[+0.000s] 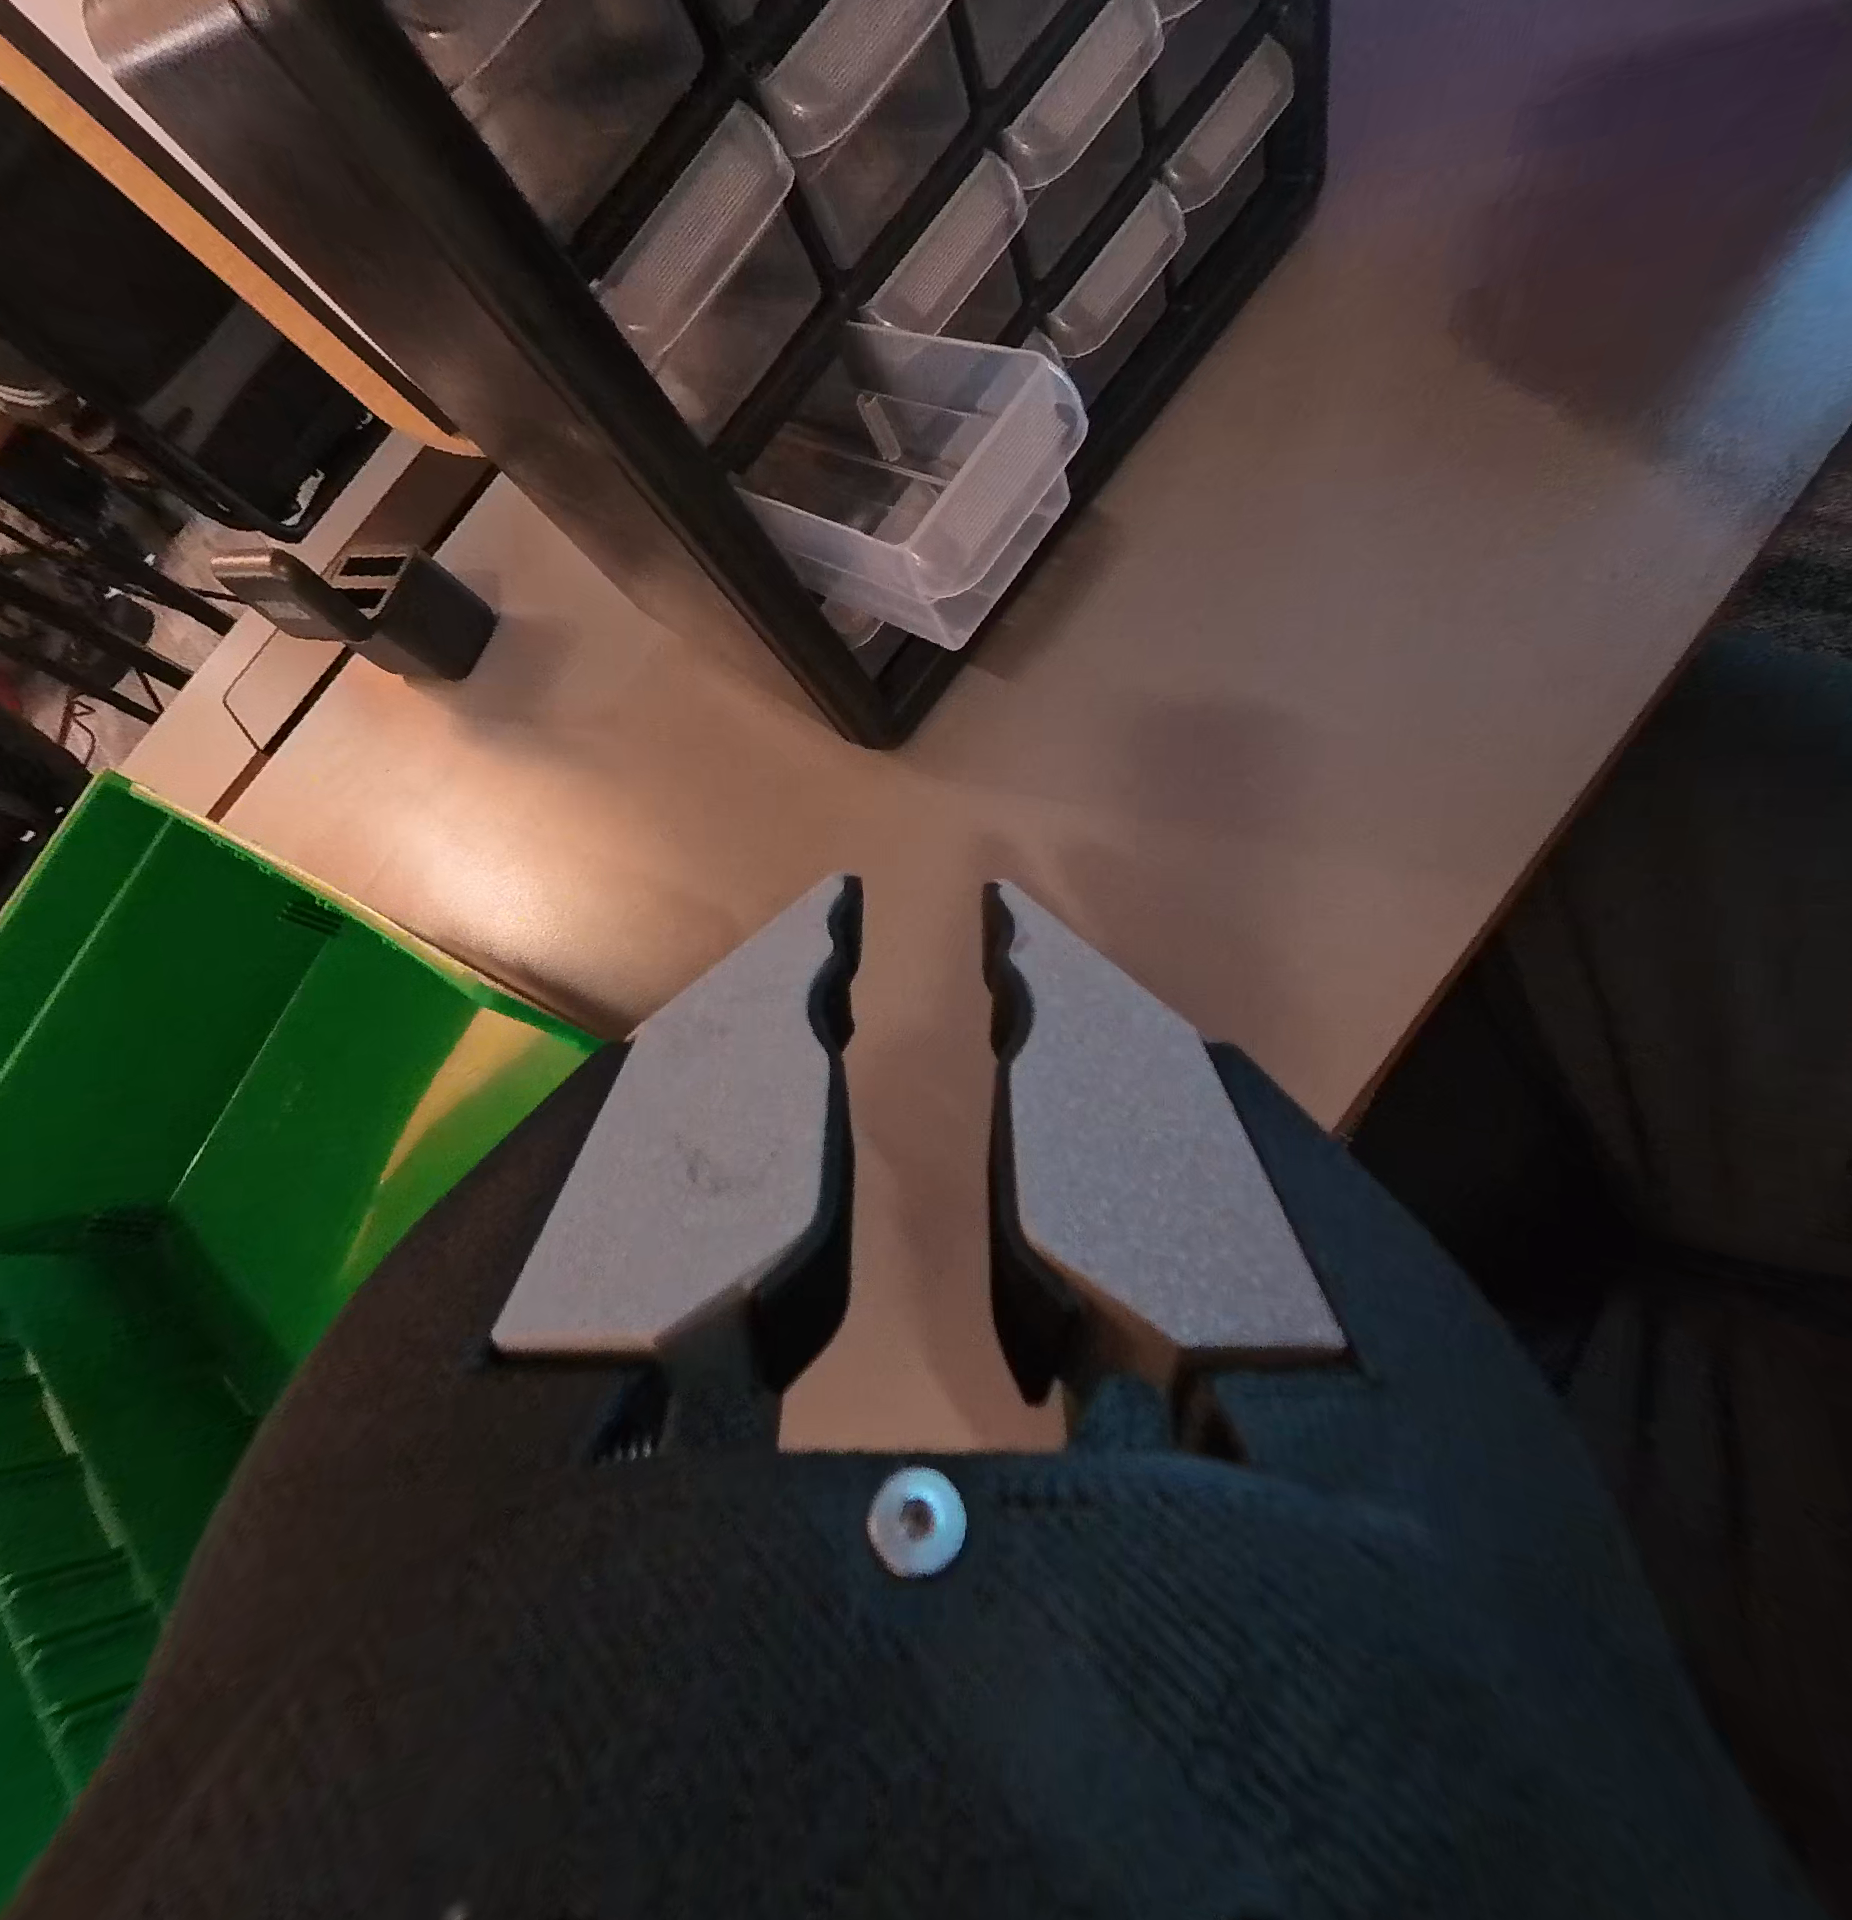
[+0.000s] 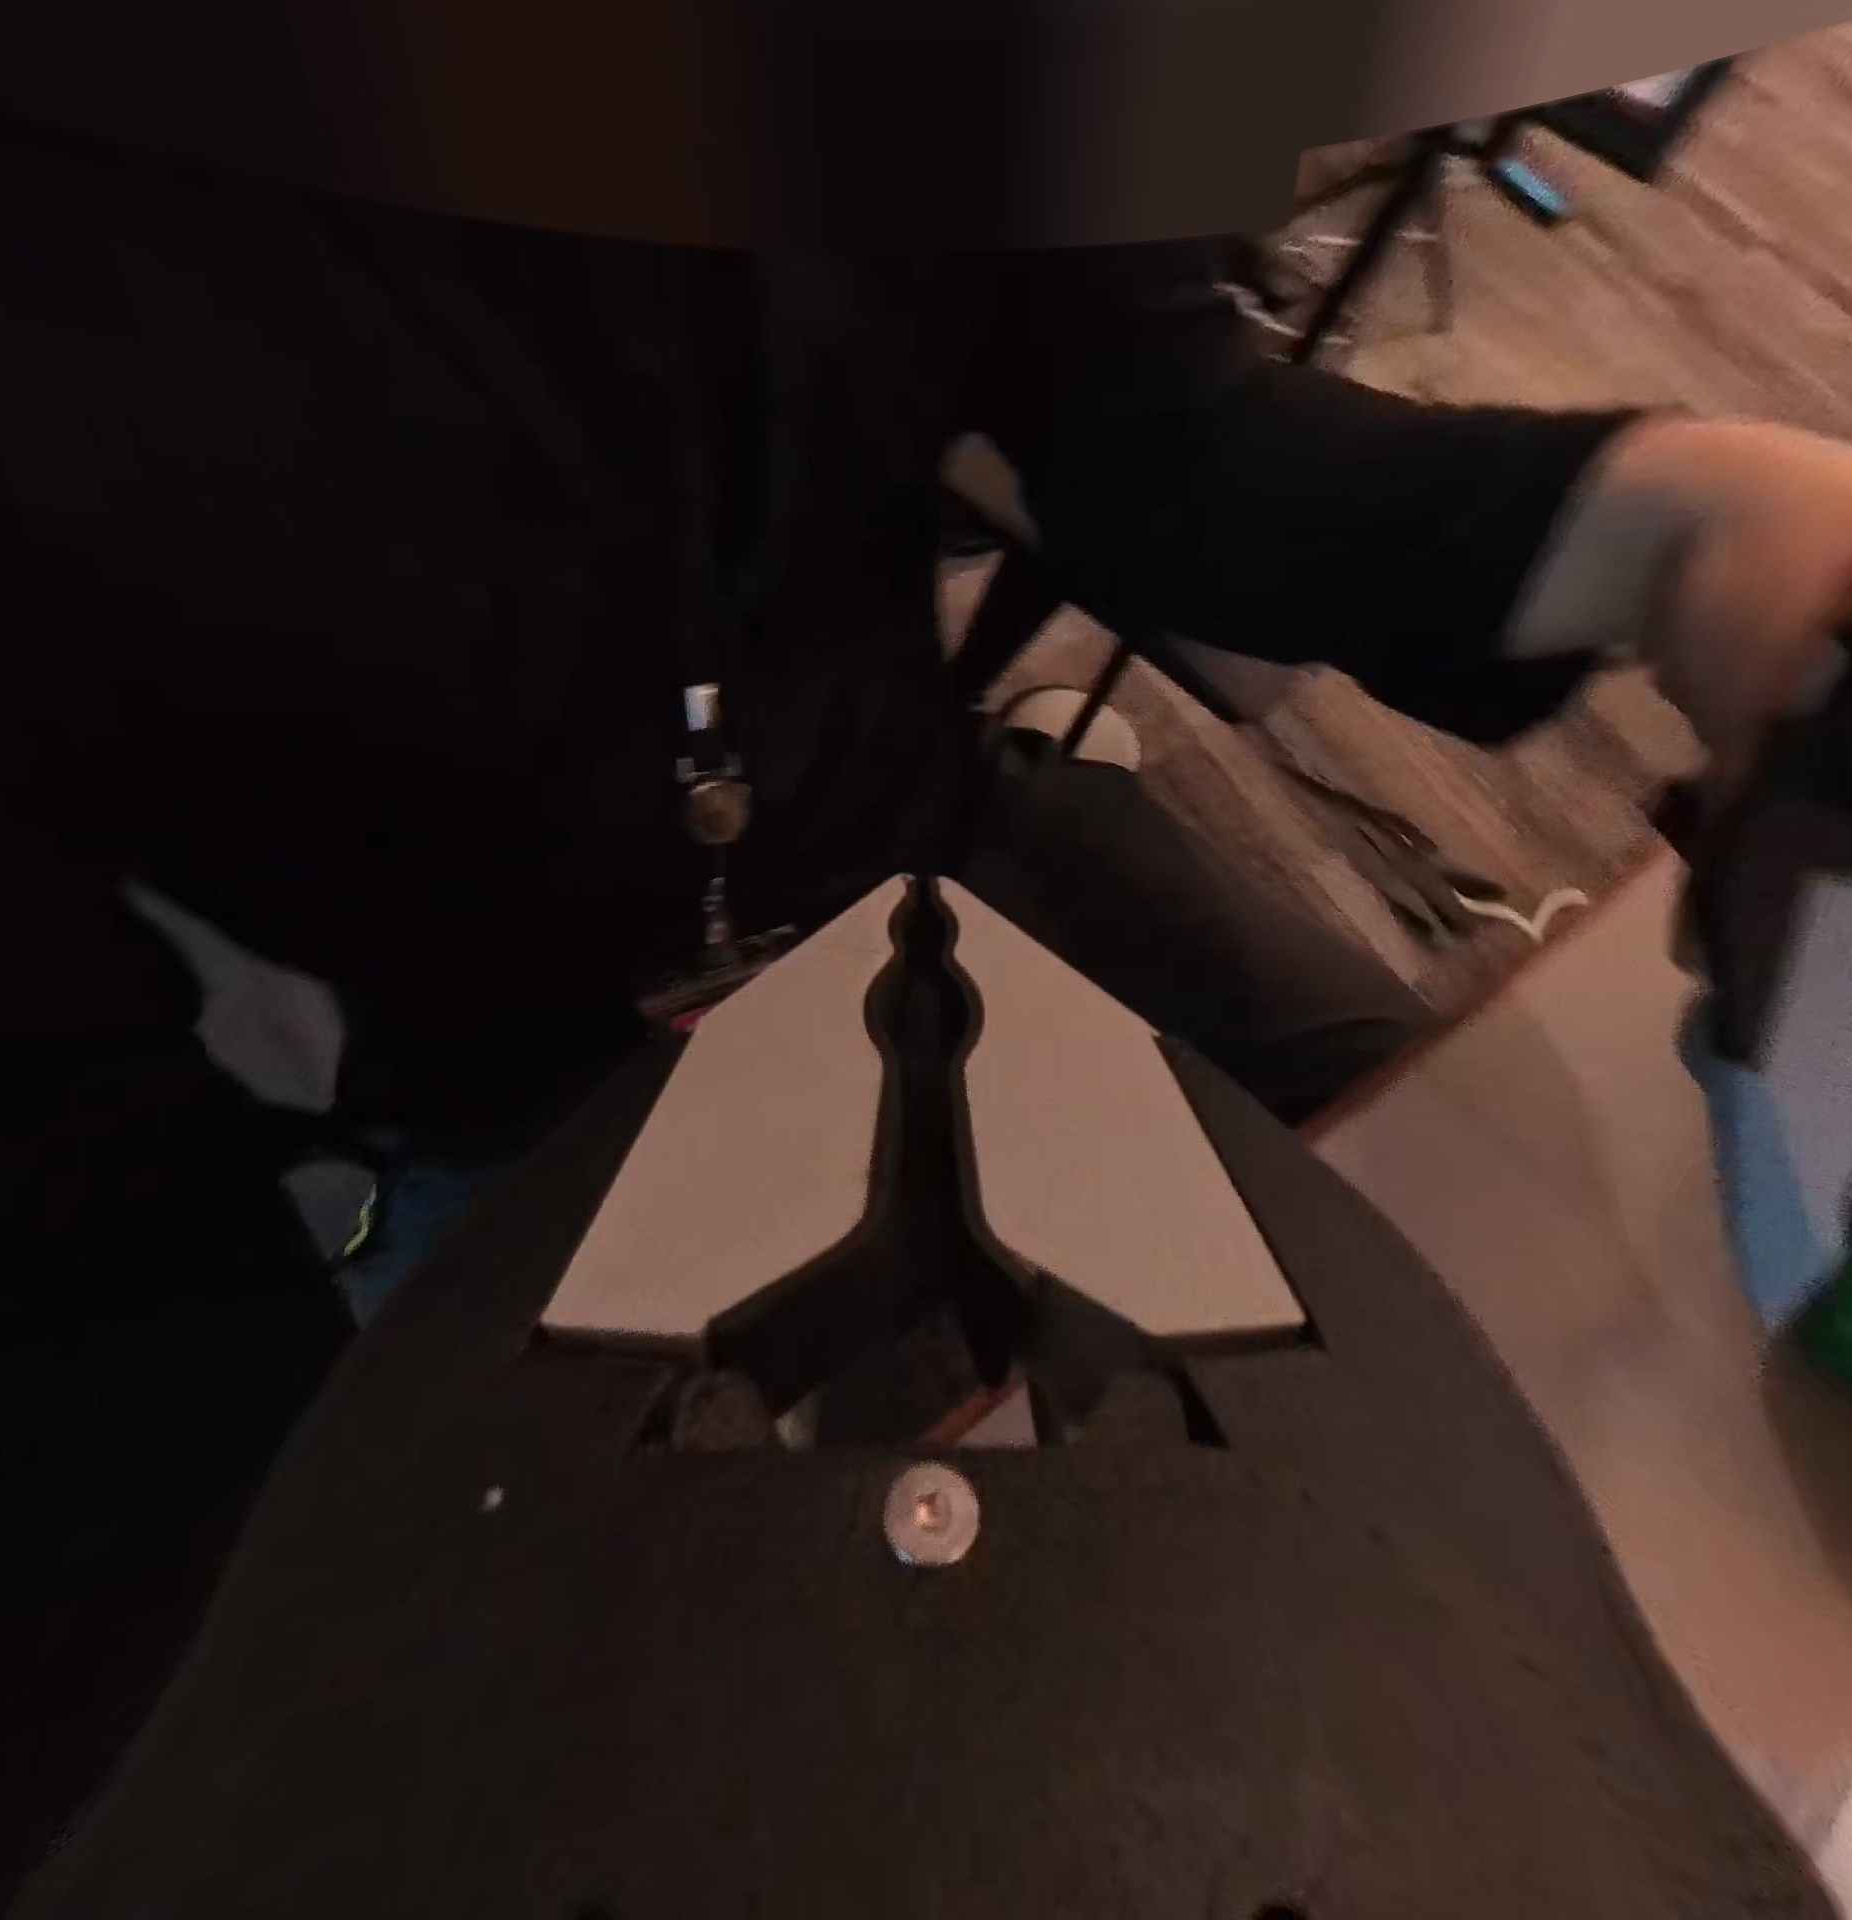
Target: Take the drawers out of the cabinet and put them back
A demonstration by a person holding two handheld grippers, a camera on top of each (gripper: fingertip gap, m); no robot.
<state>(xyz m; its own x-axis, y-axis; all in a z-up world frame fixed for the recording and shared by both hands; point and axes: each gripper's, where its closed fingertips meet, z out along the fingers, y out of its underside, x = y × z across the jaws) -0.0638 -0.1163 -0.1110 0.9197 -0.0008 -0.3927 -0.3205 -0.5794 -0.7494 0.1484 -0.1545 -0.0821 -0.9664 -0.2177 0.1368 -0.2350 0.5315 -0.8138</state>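
Hovered over the tan table (image 1: 1265, 623) with left gripper (image 1: 922, 894) parted and empty, right gripper (image 2: 920, 883) closed on nothing, short of the clear, light, slippery-looking plastic drawer (image 1: 953, 499) half-out of the black cabinet (image 1: 610, 436), probably best pinched by its front lip.

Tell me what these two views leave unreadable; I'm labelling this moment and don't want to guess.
- Cabinet: upper rows cut off by the left wrist view's top edge.
- Slot behind the pulled-out drawer: hidden by the drawer.
- Drawer contents: frosted plastic and blur hide them.
- Right wrist view: too dark and smeared; cabinet absent, hand blurred.
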